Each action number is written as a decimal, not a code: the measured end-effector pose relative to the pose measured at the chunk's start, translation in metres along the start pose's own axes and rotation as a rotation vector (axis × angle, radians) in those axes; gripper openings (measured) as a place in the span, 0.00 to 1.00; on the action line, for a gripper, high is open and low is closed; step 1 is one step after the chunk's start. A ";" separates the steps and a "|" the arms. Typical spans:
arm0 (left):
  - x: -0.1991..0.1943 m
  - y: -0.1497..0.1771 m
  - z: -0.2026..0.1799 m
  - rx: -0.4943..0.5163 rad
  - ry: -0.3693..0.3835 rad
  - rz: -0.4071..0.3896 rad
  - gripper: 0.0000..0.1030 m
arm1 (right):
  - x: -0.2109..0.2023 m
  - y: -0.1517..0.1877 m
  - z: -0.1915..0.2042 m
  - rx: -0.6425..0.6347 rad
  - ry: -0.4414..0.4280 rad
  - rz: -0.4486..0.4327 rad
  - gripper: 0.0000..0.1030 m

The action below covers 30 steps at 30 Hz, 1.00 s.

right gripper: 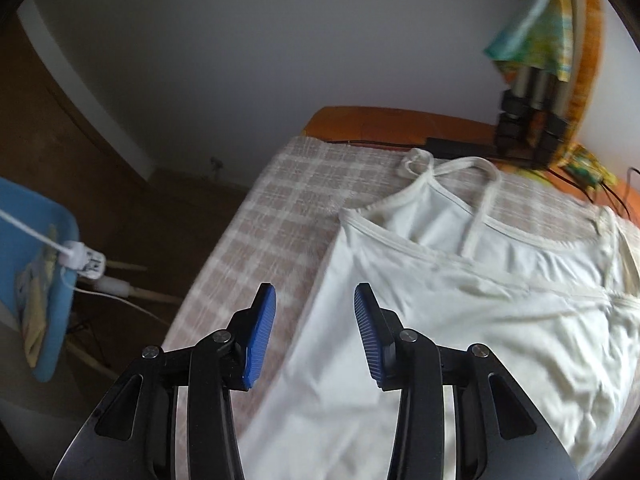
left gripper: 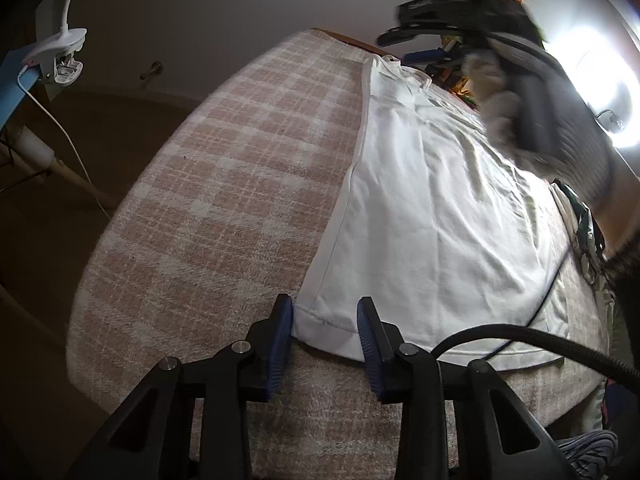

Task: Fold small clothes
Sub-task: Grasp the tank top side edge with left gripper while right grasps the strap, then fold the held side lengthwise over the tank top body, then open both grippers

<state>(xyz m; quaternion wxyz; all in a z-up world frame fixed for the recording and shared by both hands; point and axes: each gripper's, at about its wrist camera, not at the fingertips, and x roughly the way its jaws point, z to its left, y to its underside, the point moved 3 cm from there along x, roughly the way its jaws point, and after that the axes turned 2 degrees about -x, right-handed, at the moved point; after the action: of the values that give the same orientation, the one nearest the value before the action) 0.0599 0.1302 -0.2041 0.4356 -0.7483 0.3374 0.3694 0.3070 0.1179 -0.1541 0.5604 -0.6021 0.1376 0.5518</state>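
Note:
A white strappy top (left gripper: 432,208) lies flat on a pink checked cloth (left gripper: 224,184). My left gripper (left gripper: 325,320) is open, with its blue pads on either side of the near hem corner. In the right wrist view the top (right gripper: 460,312) shows its thin straps (right gripper: 452,172) at the far end. My right gripper (right gripper: 315,308) is open and empty above the top's left edge. The right gripper and the hand holding it appear blurred in the left wrist view (left gripper: 424,56) over the strap end.
The checked cloth (right gripper: 280,208) covers an orange table (right gripper: 384,124). A black cable (left gripper: 520,332) crosses the near hem. A blue chair (right gripper: 44,264) with a white clip lamp (left gripper: 60,48) stands left. Colourful clutter (right gripper: 536,36) and a black stand (right gripper: 524,124) sit at the far right.

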 end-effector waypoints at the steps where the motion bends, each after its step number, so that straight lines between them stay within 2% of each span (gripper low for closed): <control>1: 0.001 0.000 0.000 0.002 0.003 -0.001 0.28 | 0.008 -0.004 0.002 -0.005 0.019 0.014 0.38; 6: 0.002 -0.003 0.006 -0.030 0.071 0.008 0.18 | 0.037 -0.014 0.004 -0.017 0.093 0.068 0.38; 9: 0.004 -0.005 0.007 -0.061 0.119 0.023 0.08 | 0.050 -0.017 0.004 -0.029 0.134 0.096 0.38; 13: 0.000 -0.006 0.001 -0.037 0.126 0.010 0.05 | 0.062 -0.015 0.004 -0.039 0.172 0.130 0.38; 15: -0.002 -0.007 -0.002 -0.025 0.125 -0.001 0.05 | 0.062 -0.015 0.003 -0.063 0.195 0.126 0.33; 17: -0.005 -0.008 -0.003 -0.025 0.135 -0.011 0.04 | 0.061 -0.015 0.002 -0.083 0.214 0.129 0.15; 20: -0.010 -0.009 -0.009 -0.006 0.139 -0.027 0.04 | 0.057 -0.018 -0.009 -0.052 0.184 0.124 0.04; 27: -0.024 -0.008 -0.032 0.066 0.169 -0.060 0.03 | 0.021 -0.020 -0.038 0.036 0.076 0.062 0.03; 30: -0.027 -0.006 -0.043 0.094 0.192 -0.066 0.03 | 0.000 -0.021 -0.053 0.030 0.051 0.030 0.02</control>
<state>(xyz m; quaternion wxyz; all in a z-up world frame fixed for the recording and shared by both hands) 0.0624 0.0987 -0.1635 0.4479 -0.7696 0.3697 0.2652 0.3506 0.0810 -0.1552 0.5573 -0.6053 0.1694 0.5425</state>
